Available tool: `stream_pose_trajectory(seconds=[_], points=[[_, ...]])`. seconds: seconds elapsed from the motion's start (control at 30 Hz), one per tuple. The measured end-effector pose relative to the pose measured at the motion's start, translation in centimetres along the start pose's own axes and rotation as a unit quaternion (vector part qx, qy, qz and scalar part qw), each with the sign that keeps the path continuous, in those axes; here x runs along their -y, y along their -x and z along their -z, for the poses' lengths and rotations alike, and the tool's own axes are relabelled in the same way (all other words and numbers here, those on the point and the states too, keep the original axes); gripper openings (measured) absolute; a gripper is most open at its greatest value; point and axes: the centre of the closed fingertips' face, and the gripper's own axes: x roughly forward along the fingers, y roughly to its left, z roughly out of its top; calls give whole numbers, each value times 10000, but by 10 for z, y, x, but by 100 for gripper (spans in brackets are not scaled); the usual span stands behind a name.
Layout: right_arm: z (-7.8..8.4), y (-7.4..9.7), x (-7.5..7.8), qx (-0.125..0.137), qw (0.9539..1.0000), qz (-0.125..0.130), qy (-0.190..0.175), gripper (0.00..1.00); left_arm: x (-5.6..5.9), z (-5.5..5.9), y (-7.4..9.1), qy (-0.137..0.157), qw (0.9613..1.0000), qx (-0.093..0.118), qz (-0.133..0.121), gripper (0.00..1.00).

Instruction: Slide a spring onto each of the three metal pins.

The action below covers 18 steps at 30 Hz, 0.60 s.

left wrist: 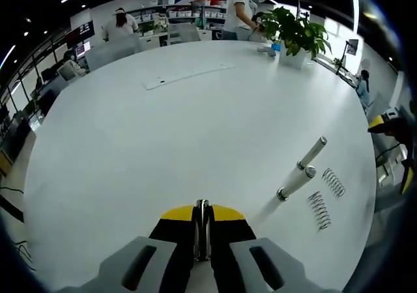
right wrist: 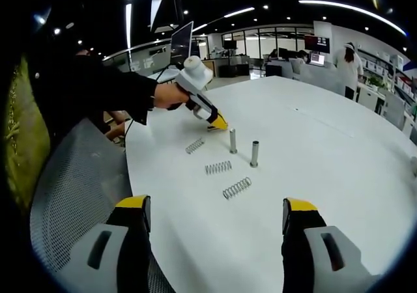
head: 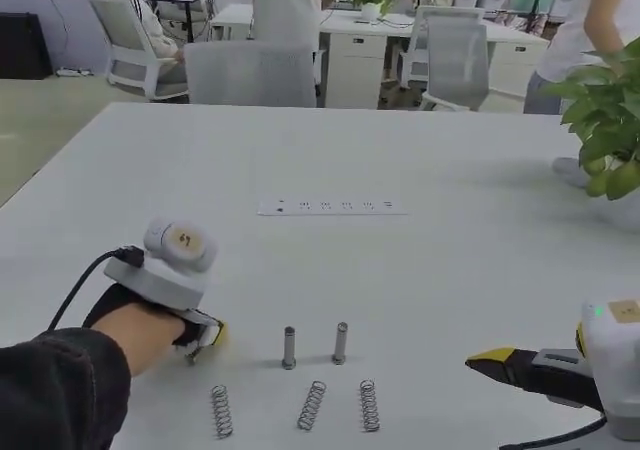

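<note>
At left gripper (left wrist: 202, 213): pinched on silver metal pin (left wrist: 202, 237); at right gripper (right wrist: 216, 208): gaping, empty. Hold pin plumb, thread coiled steel spring (right wrist: 236, 188) squarely.

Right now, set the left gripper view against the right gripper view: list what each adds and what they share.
Left gripper view adds a third pin clamped in the left hand-held gripper. Right gripper view adds a third spring, the person's hand and a mesh chair. Both share two standing pins and two springs.

Three springs (head: 312, 405), two standing pins (head: 289, 348), one gripped pin (left wrist: 202, 228)
</note>
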Motion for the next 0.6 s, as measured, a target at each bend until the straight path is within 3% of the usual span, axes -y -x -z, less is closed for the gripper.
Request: stream_pose_trajectory(seconds=[0.6], points=[[-4, 0, -1, 4, 10000, -14, 56, 82, 5, -8, 10, 4, 9998, 178, 52, 0]])
